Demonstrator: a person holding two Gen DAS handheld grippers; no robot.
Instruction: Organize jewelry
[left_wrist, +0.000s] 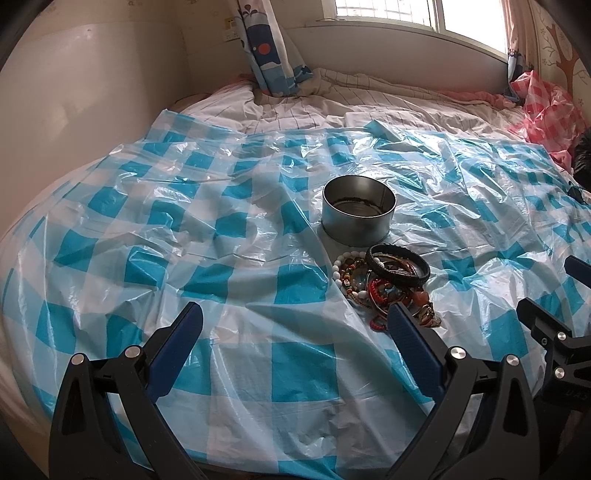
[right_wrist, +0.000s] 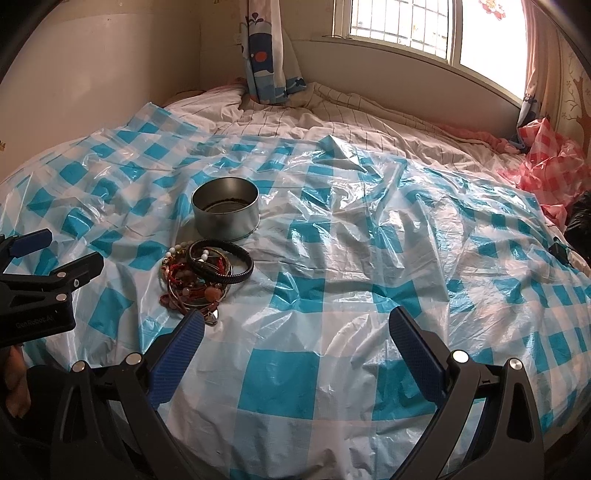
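A heap of bracelets (left_wrist: 388, 282) (right_wrist: 201, 277), black bands on top of red and white beads, lies on a blue-and-white checked plastic sheet (left_wrist: 221, 229) (right_wrist: 351, 258). Just behind the heap stands a round metal tin (left_wrist: 358, 210) (right_wrist: 225, 208), upright and without a lid. My left gripper (left_wrist: 295, 325) is open above the sheet, its right finger close to the heap's near edge. My right gripper (right_wrist: 295, 326) is open too, its left finger near the heap's front. Each gripper shows at the edge of the other view: the right gripper (left_wrist: 546, 291), the left gripper (right_wrist: 70, 254).
The sheet covers a bed with a striped quilt (right_wrist: 332, 114) bunched at the back. A curtain (left_wrist: 266, 48) hangs by the window (right_wrist: 424, 26). Red checked plastic (left_wrist: 546, 107) lies at the far right, with a dark object (right_wrist: 578, 218) beside it.
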